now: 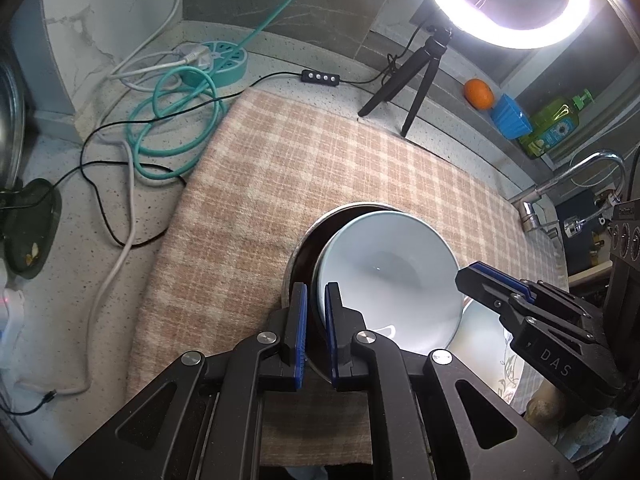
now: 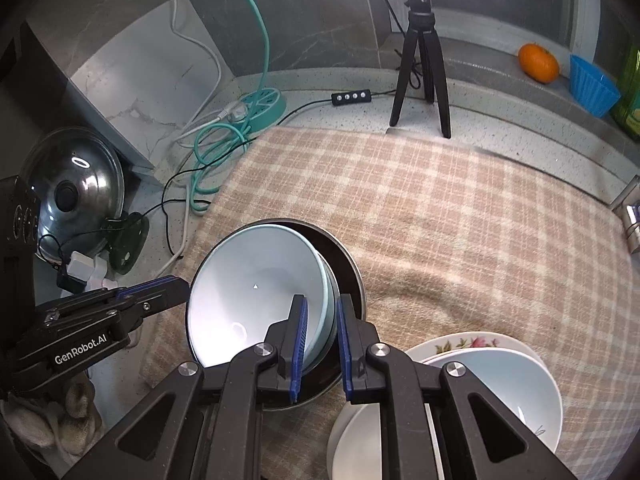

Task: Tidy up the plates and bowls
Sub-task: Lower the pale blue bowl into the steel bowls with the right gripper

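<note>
The left gripper (image 1: 316, 330) clamps the dark pan's (image 1: 308, 240) rim; the right gripper (image 2: 322, 344) grips the rim of the pale blue bowl (image 2: 256, 280) tilted inside that pan. Nearby, stacked bowls (image 2: 500, 392) rest on a floral plate (image 2: 464, 342), all on the checked cloth (image 2: 460, 220).

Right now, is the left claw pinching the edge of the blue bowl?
Touching. In the left wrist view the left claw has its blue pads closed on the rim of the light blue bowl, with no gap showing.
</note>
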`<action>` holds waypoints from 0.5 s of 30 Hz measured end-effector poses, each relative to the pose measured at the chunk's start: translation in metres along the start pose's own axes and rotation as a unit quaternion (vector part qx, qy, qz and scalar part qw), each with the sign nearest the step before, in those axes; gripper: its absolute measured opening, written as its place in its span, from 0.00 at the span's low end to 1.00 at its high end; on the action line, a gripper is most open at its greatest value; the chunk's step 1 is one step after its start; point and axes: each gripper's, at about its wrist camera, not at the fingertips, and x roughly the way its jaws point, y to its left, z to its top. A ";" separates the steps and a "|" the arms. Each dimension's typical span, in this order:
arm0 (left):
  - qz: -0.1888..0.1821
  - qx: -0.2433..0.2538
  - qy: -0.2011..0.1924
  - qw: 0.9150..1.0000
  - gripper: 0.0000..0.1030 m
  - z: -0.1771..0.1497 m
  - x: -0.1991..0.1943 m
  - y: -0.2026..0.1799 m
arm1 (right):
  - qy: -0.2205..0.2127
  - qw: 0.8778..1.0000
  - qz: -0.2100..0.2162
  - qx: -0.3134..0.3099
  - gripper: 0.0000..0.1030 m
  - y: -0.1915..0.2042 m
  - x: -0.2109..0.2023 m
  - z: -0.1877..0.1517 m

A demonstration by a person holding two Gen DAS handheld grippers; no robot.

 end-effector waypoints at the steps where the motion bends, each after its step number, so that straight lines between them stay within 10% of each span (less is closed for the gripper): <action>1: 0.000 0.000 -0.001 1.000 0.07 0.000 0.000 0.000 | -0.003 1.000 -0.003 -0.002 0.13 0.000 -0.002 0.000; 15: 0.004 -0.015 -0.006 1.000 0.07 -0.002 -0.003 0.017 | -0.027 0.999 -0.028 -0.014 0.13 -0.001 -0.016 -0.002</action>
